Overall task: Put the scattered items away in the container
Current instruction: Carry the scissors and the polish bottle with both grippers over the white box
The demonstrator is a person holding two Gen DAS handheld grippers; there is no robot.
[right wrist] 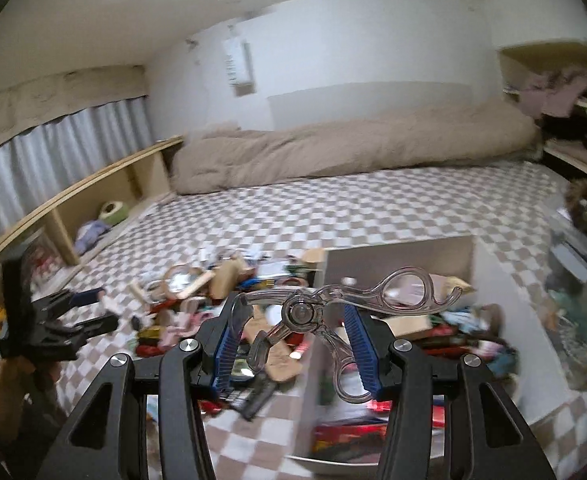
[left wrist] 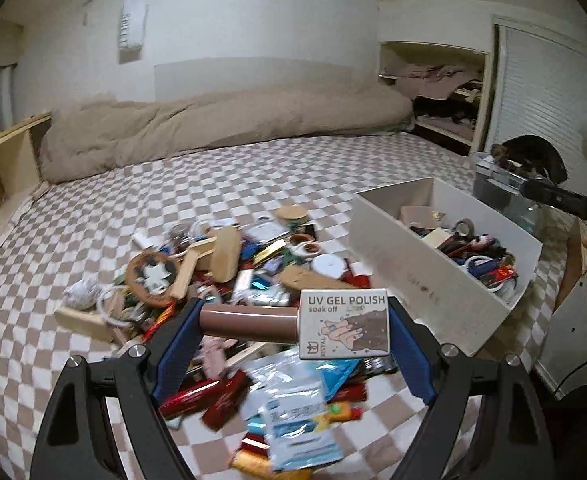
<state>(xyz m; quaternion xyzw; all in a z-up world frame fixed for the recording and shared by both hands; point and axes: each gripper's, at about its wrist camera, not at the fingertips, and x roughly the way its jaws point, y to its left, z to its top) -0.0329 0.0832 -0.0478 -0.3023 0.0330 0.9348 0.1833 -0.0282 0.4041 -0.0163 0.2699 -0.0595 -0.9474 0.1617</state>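
Observation:
My left gripper [left wrist: 293, 320] is shut on a brown UV gel polish bottle [left wrist: 333, 324], held crosswise by cap and base above the near part of the pile. The pile of scattered small items [left wrist: 221, 264] lies on the checkered bed cover. To its right stands the white container [left wrist: 413, 276], part filled. My right gripper [right wrist: 293, 316] is shut on clear plastic scissors [right wrist: 393, 288], their handles sticking out to the right over the near left corner of the container [right wrist: 397, 256]. In the right wrist view the pile [right wrist: 197, 292] lies left of the box, and the left gripper [right wrist: 101, 310] shows at far left.
A rolled beige duvet [left wrist: 221, 124] lies along the far wall. A wooden shelf [right wrist: 93, 192] runs along the left side of the bed. A clear plastic box [left wrist: 505, 188] with dark things stands beyond the container at right. An open closet [left wrist: 433, 92] is at back right.

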